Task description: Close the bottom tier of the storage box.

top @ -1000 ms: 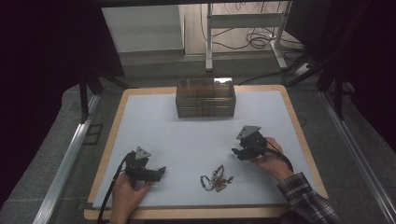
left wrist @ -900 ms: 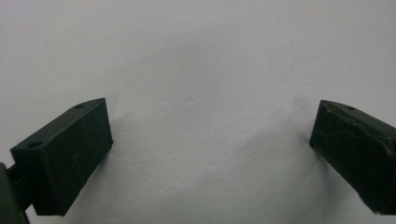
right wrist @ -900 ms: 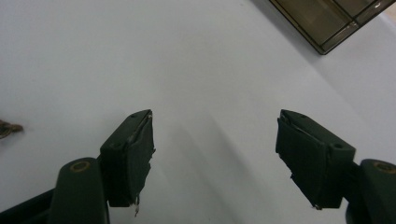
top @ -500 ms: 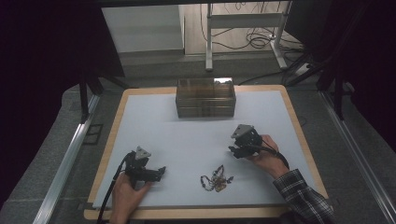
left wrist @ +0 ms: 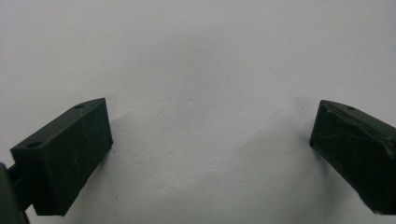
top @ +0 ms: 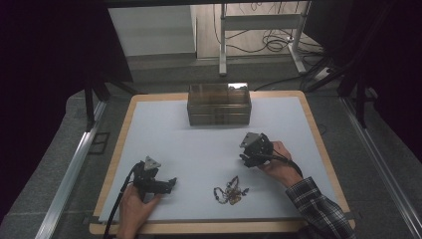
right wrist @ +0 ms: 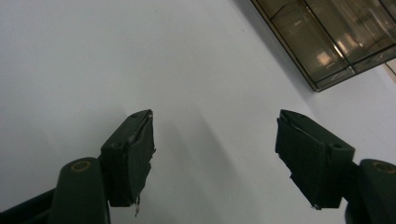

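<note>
A: What has changed over the last second?

B: In the high view the right gripper (top: pixel 247 158) has crept toward the left of the frame, a little closer to the tangle of jewellery (top: pixel 230 189) lying low in the middle of the white mat (top: pixel 209 149). The left gripper (top: pixel 169 183) at lower left has stayed put.

A: Is either one holding anything?

B: No. Both are released: the left gripper (left wrist: pixel 210 140) has its jaws wide with bare mat between them, and the right gripper (right wrist: pixel 215 154) likewise, with nothing between the pads.

A: So what does the shift mean?

B: I'd judge the right hand is lining up to reach for the jewellery, which is still untouched, near but apart from both grippers. The brown clear box (top: pixel 219 103) at the counter's far edge looks like the likely destination.

A: Anything unclear?

B: The jewellery is too small to tell chain from pendant. The right gripper view cuts off the box (right wrist: pixel 327 37) at its corner, and its contents are hard to make out.
</note>
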Demonstrator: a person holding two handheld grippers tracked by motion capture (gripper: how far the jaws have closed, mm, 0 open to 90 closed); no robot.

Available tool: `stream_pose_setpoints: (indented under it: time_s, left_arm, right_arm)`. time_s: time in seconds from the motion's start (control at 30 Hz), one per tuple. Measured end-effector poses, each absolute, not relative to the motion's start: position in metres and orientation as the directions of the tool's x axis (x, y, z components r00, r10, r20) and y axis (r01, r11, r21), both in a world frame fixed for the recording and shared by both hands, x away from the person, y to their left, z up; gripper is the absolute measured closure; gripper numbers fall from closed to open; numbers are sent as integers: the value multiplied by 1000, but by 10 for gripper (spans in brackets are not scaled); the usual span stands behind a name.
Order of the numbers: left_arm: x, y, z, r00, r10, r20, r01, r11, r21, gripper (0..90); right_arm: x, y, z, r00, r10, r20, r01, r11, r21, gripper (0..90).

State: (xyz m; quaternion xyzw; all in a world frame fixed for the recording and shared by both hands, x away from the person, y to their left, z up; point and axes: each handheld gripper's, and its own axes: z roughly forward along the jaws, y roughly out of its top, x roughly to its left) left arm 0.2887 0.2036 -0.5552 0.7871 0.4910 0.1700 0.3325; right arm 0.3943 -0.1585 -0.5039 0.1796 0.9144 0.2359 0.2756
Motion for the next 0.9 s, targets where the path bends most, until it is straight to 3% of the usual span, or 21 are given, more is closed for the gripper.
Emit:
stream_pose_setpoints:
  time_s: [0.9]
  left_arm:
    - [289,204,-555,460,886,-59,660,-297,690,0]
  right_arm:
    - [401,-131,-512,-720,348,-600,87,904,419,308]
